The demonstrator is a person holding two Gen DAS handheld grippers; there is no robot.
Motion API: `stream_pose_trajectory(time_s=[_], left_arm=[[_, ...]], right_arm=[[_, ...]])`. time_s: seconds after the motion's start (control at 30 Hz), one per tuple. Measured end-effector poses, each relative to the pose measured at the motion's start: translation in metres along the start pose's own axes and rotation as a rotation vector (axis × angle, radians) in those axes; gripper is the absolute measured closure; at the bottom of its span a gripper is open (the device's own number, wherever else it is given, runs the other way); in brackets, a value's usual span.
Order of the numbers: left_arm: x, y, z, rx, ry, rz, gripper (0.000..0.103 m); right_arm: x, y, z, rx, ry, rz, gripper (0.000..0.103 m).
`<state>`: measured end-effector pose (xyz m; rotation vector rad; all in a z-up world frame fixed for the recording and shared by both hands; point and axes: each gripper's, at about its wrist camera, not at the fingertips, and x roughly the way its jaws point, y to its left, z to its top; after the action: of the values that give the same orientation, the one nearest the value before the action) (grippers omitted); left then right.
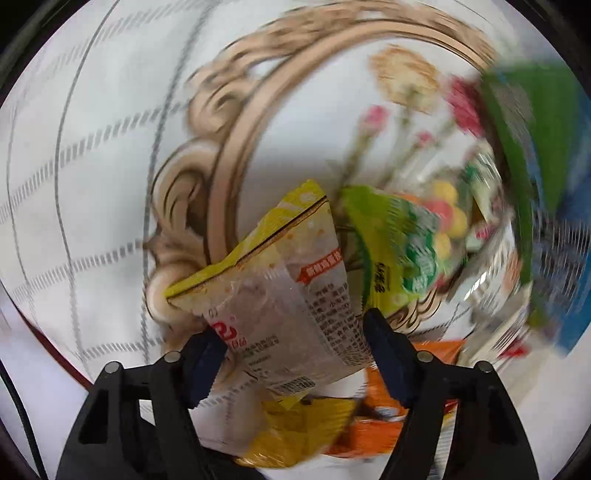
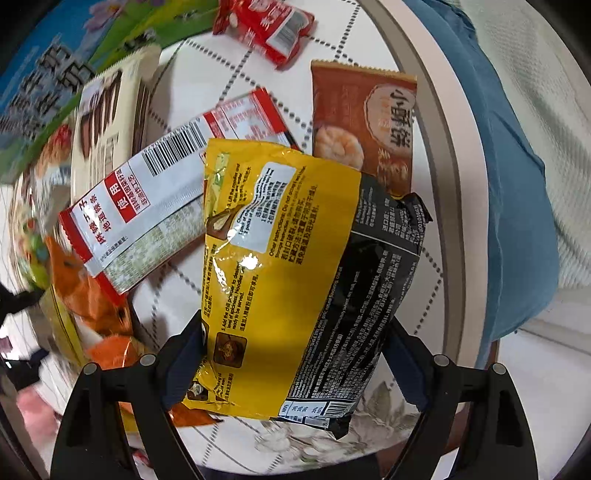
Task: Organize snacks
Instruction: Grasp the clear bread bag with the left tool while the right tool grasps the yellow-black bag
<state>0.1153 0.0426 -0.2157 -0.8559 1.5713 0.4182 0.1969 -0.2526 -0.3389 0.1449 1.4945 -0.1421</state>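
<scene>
In the left wrist view my left gripper (image 1: 291, 350) holds a yellow-and-clear snack packet (image 1: 273, 291) between its fingers, lifted above the patterned tablecloth (image 1: 92, 166). A green snack bag (image 1: 391, 251) lies just beyond it. In the right wrist view my right gripper (image 2: 295, 362) is shut on a large yellow-and-black noodle packet (image 2: 295, 280), held above the table. Behind it lie a red-and-white packet (image 2: 155, 206), a brown shrimp-cracker bag (image 2: 365, 125) and a small red packet (image 2: 266, 26).
Orange packets (image 1: 384, 417) lie under the left gripper. A clear container with coloured candies (image 1: 454, 221) and a green-blue box (image 1: 535, 147) stand at the right. In the right view a beige box (image 2: 110, 118), an orange packet (image 2: 92, 295) and a blue cloth (image 2: 517, 184) past the table rim (image 2: 443, 147).
</scene>
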Motion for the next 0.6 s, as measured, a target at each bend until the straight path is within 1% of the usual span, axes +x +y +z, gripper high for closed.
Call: stream_pose_trajectory(time_s=[0.03, 0.07, 0.13, 0.23, 0.27, 0.3, 0.37, 0.43, 0.5, 0.53, 0.6], left_arm=[[-0.004, -0.011, -0.008, 0.070, -0.017, 0.038, 0.034], [-0.007, -0.027, -0.018, 0.176, -0.027, 0.092, 0.033], [-0.008, -0.057, -0.034, 0.372, -0.017, 0.202, 0.034], [-0.014, -0.083, -0.068, 0.584, -0.060, 0.374, 0.034], [-0.015, -0.090, -0.071, 0.624, -0.057, 0.403, 0.034], [-0.014, -0.095, -0.065, 0.641, -0.051, 0.413, 0.034], [-0.020, -0.093, -0.074, 0.615, -0.037, 0.396, 0.033], [-0.035, -0.089, -0.081, 0.527, -0.027, 0.327, 0.033], [-0.054, -0.094, -0.089, 0.418, -0.014, 0.238, 0.033], [-0.063, -0.095, -0.092, 0.352, -0.017, 0.192, 0.033], [-0.080, -0.099, -0.100, 0.267, -0.033, 0.127, 0.034]], right_arm=[[0.005, 0.002, -0.003, -0.016, 0.004, -0.009, 0.013], [0.008, 0.003, -0.006, -0.036, 0.006, -0.018, 0.013], [0.015, 0.012, -0.012, -0.092, 0.007, -0.046, 0.013], [0.024, 0.028, -0.022, -0.178, -0.003, -0.088, 0.013], [0.026, 0.032, -0.024, -0.193, -0.006, -0.095, 0.013], [0.029, 0.037, -0.027, -0.210, -0.009, -0.102, 0.013], [0.034, 0.042, -0.032, -0.198, -0.009, -0.090, 0.011], [0.037, 0.037, -0.032, -0.144, -0.006, -0.047, 0.011], [0.045, 0.029, -0.030, -0.073, -0.003, -0.003, 0.011], [0.049, 0.028, -0.029, -0.046, -0.003, 0.012, 0.011], [0.060, 0.026, -0.029, 0.004, 0.005, 0.028, 0.011]])
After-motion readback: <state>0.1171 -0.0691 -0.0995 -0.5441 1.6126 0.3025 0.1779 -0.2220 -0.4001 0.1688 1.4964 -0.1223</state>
